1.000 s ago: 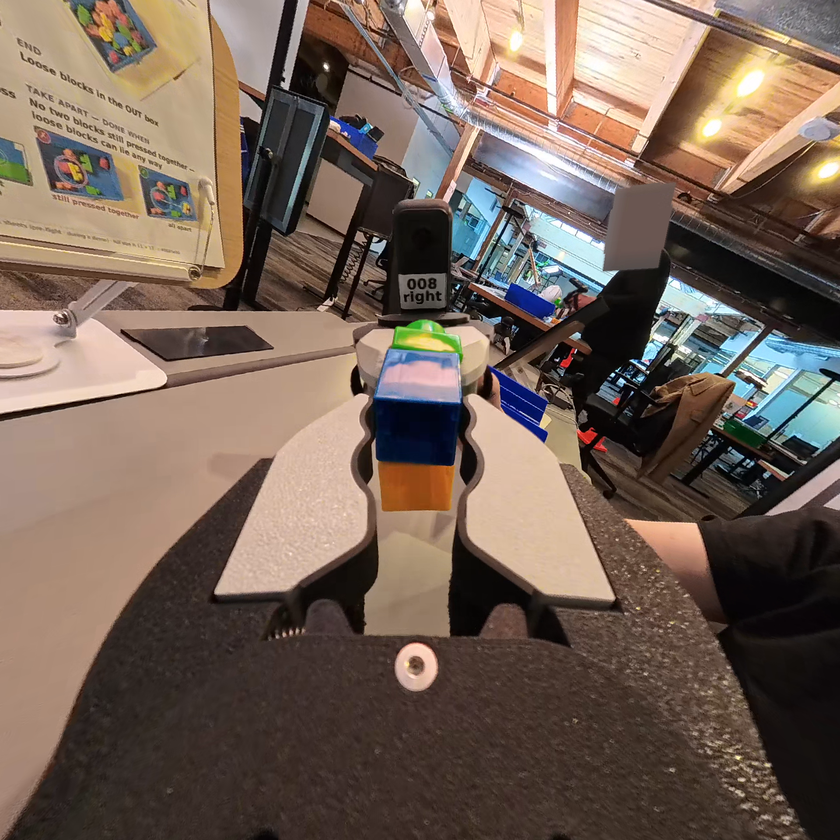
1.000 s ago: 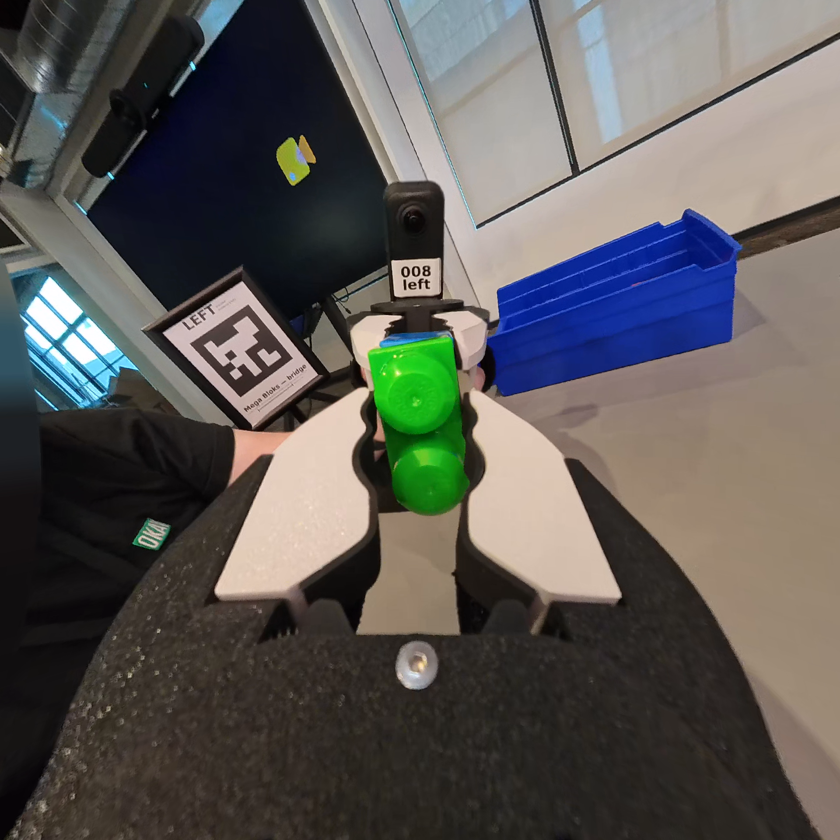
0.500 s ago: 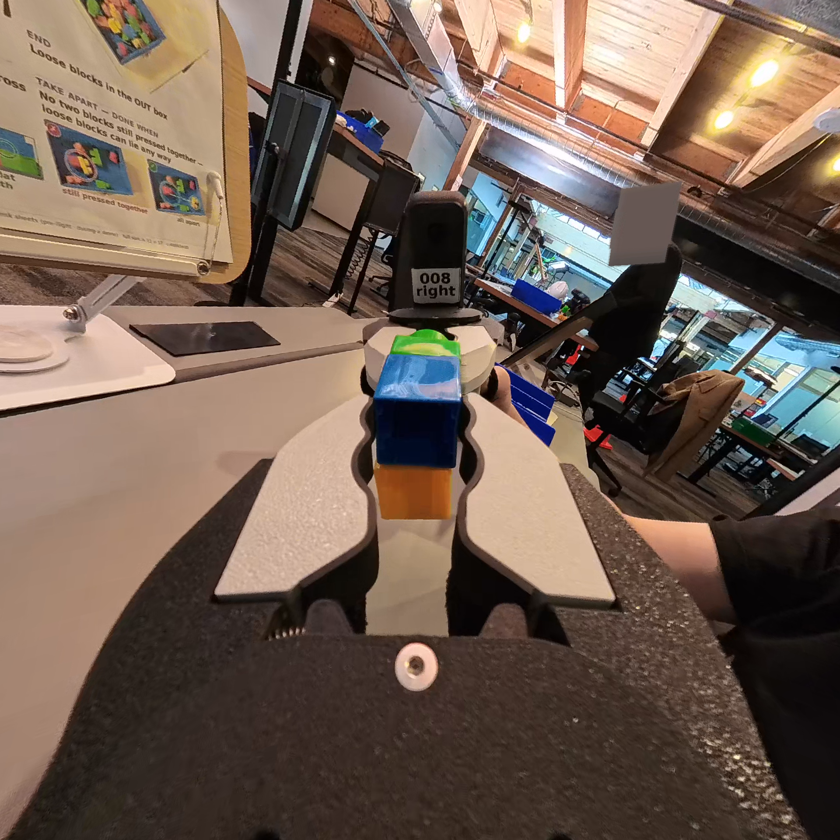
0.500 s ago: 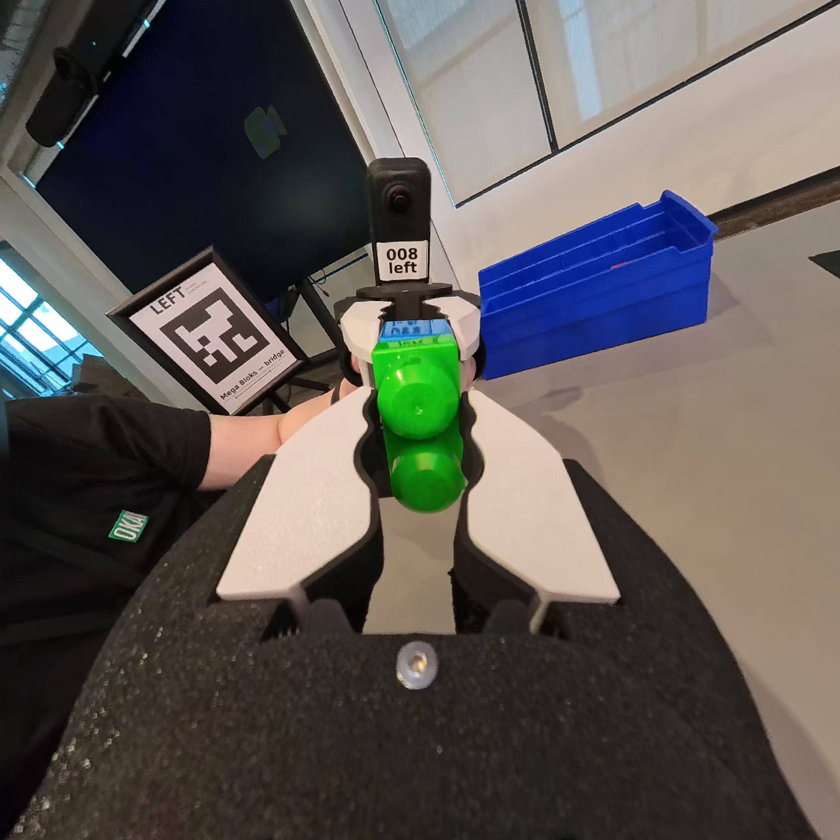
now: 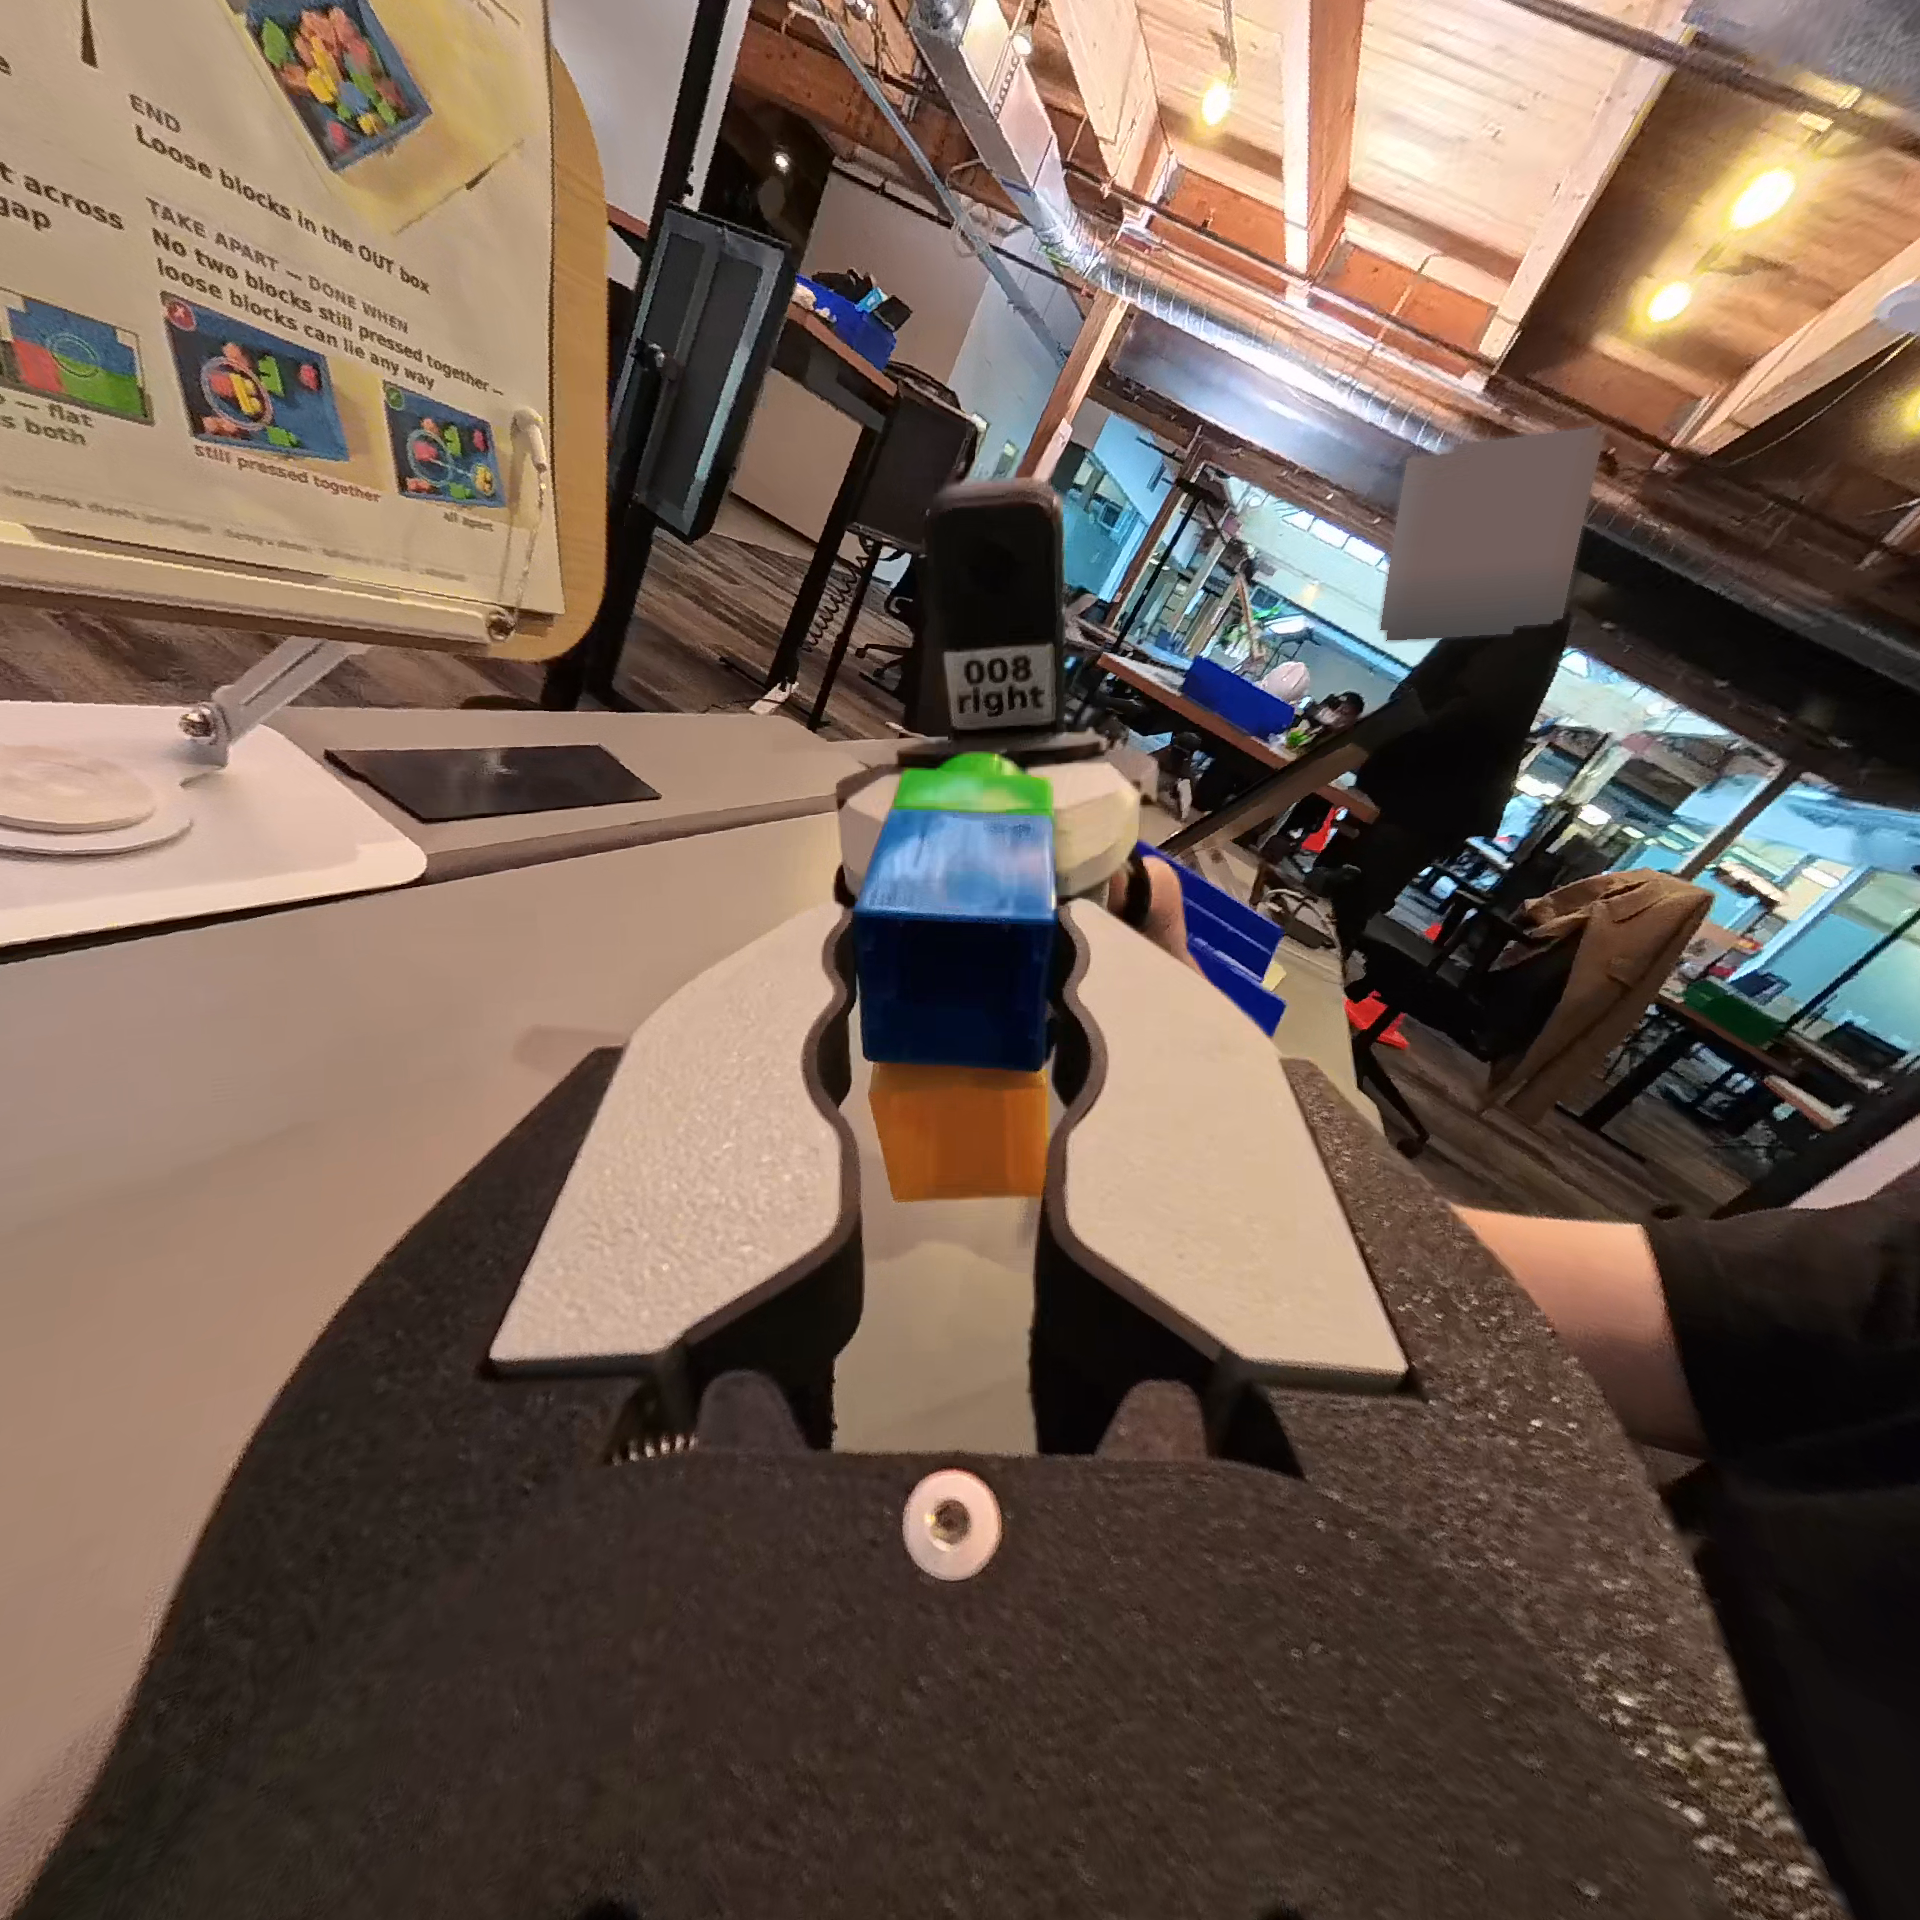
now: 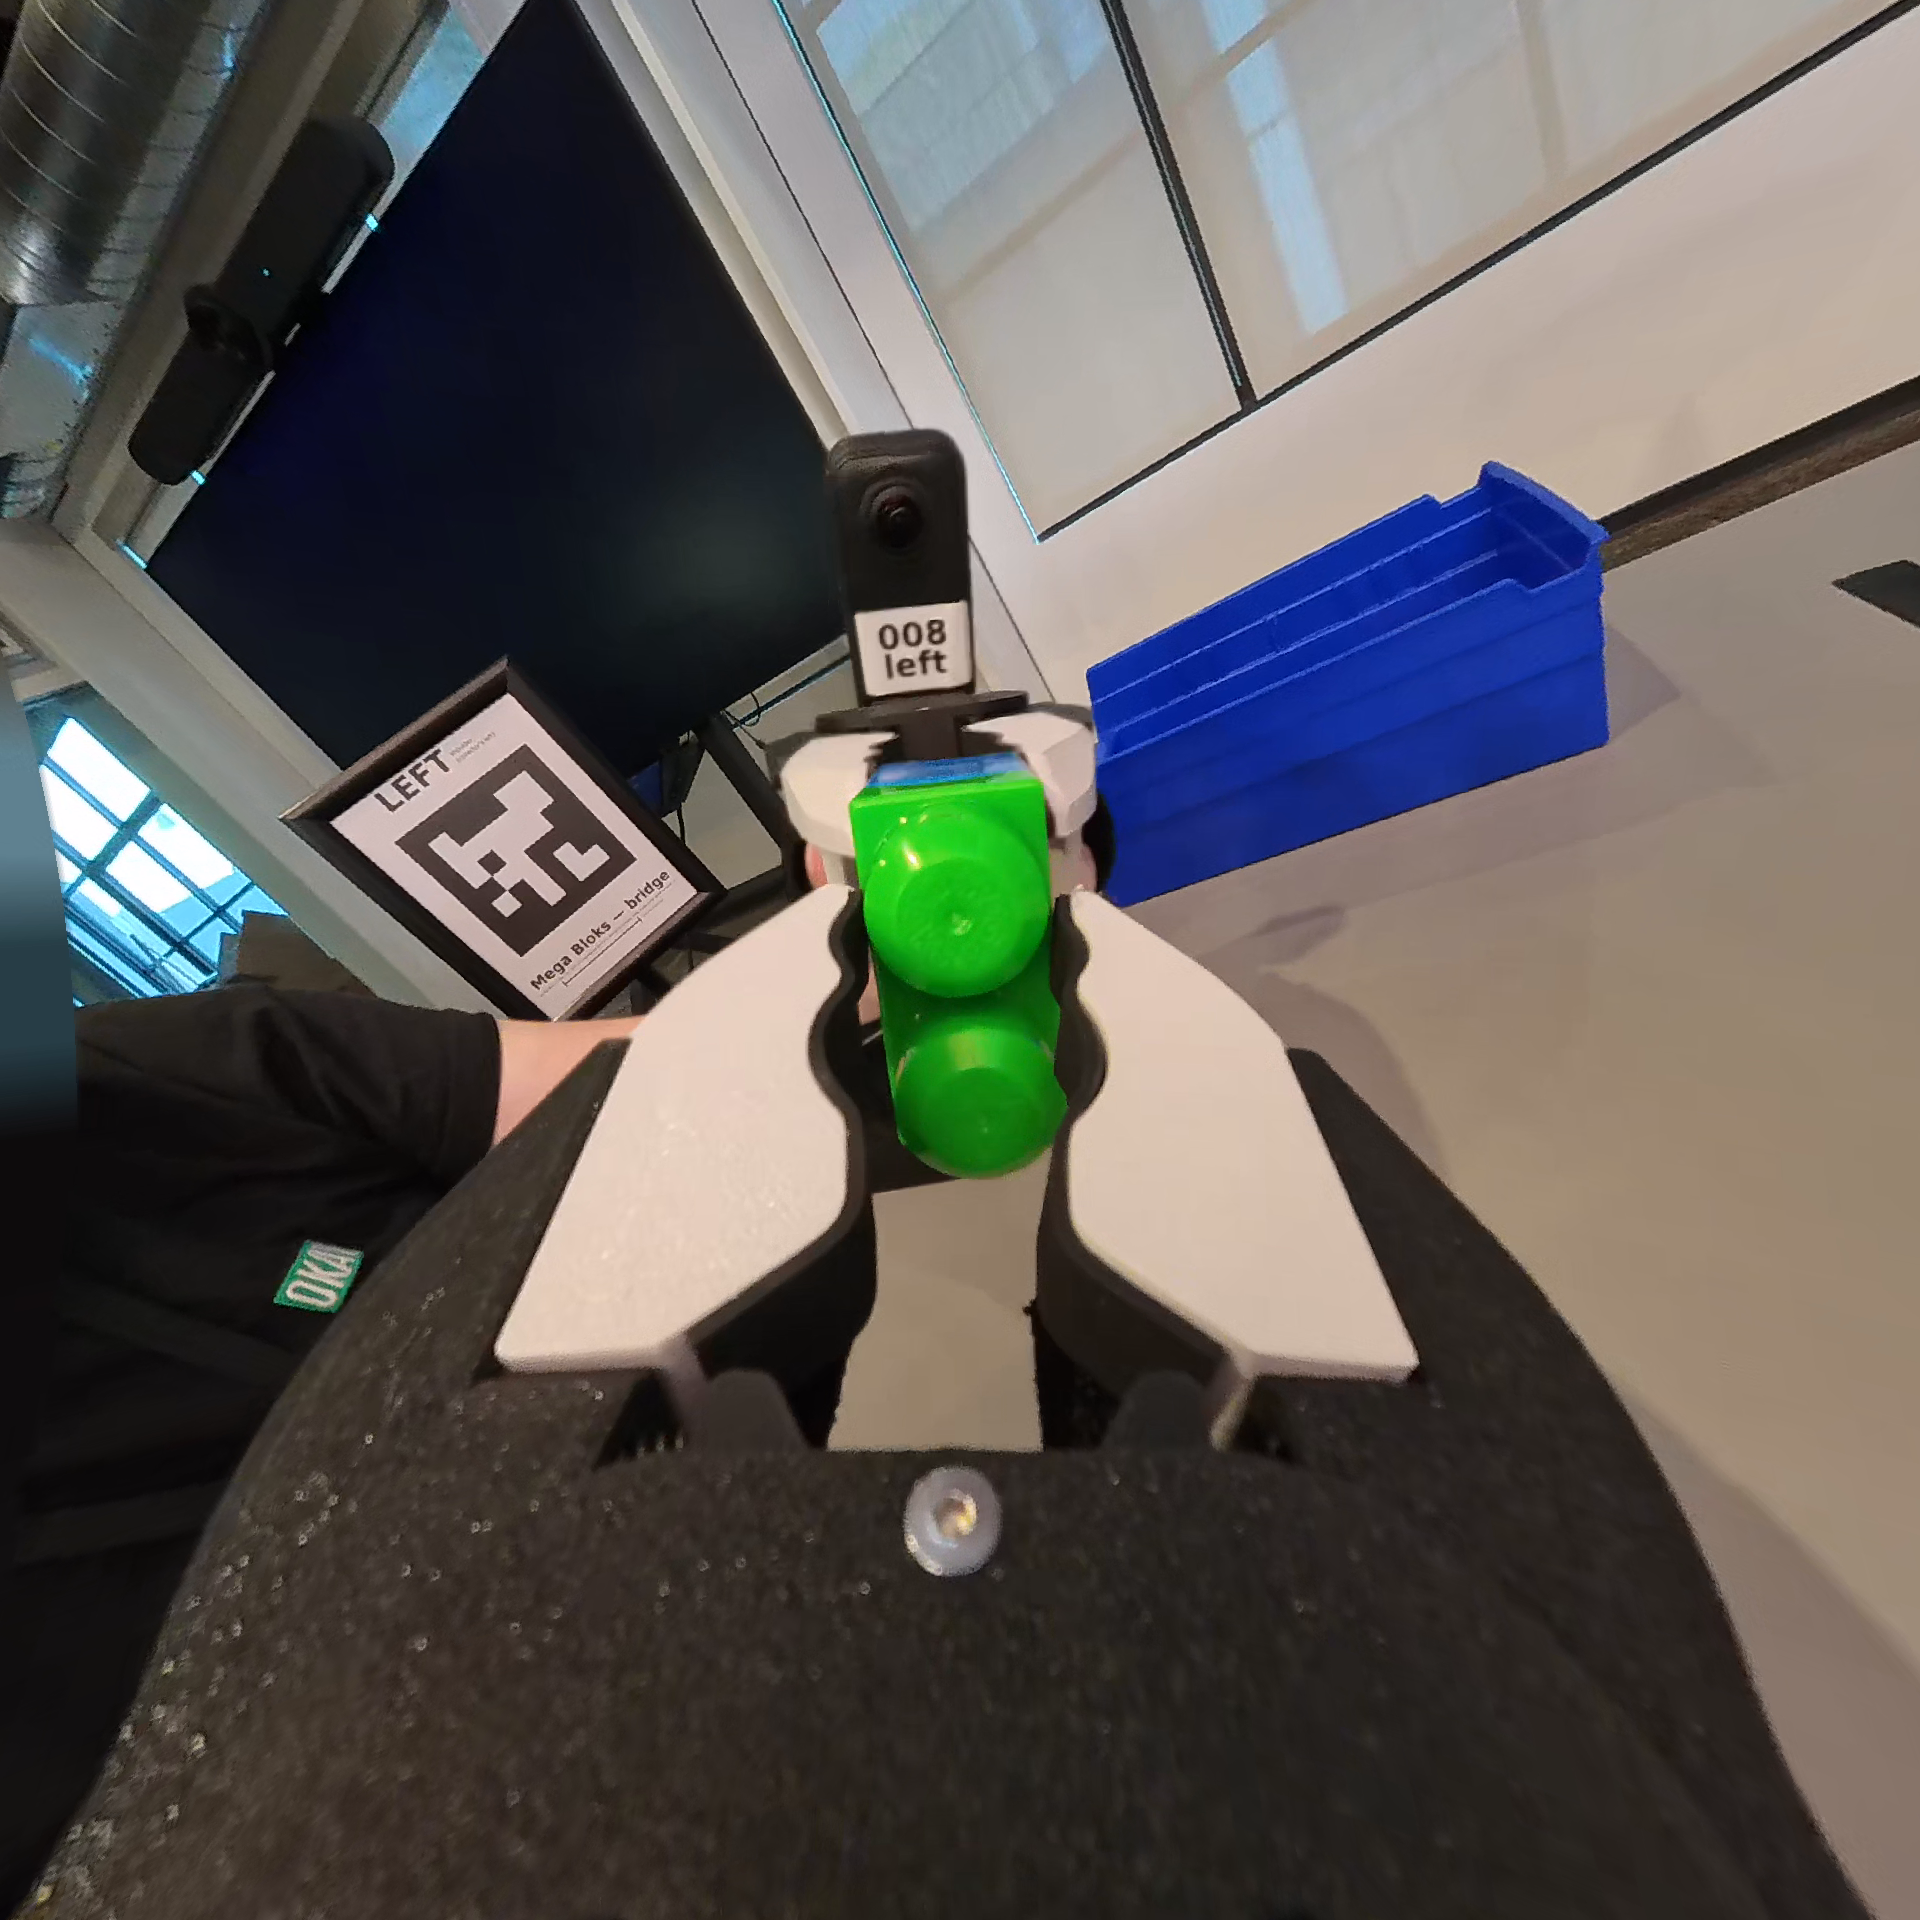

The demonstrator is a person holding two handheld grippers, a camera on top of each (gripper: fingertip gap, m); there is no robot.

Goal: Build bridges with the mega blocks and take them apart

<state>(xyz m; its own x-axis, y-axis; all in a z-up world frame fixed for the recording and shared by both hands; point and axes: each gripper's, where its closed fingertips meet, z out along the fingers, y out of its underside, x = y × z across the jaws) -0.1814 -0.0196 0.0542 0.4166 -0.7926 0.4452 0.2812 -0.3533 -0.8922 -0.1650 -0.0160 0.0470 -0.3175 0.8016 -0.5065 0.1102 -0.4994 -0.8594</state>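
A small stack of blocks hangs above the grey worktop (image 5: 312, 1091) at the centre of both frames: a blue block (image 5: 951, 961) joined to an orange block (image 5: 961, 1138) and a green block (image 6: 961, 977). The left claw (image 5: 951, 997) is clamped on the blue one, the right claw (image 6: 961, 997) on the green, facing each other. A blue bin (image 6: 1351, 686) sits at the right wrist view's upper right.

Instruction sheet (image 5: 260, 291) cut off at frame edge, orange block (image 5: 961, 1138) partly behind blue block (image 5: 951, 956)
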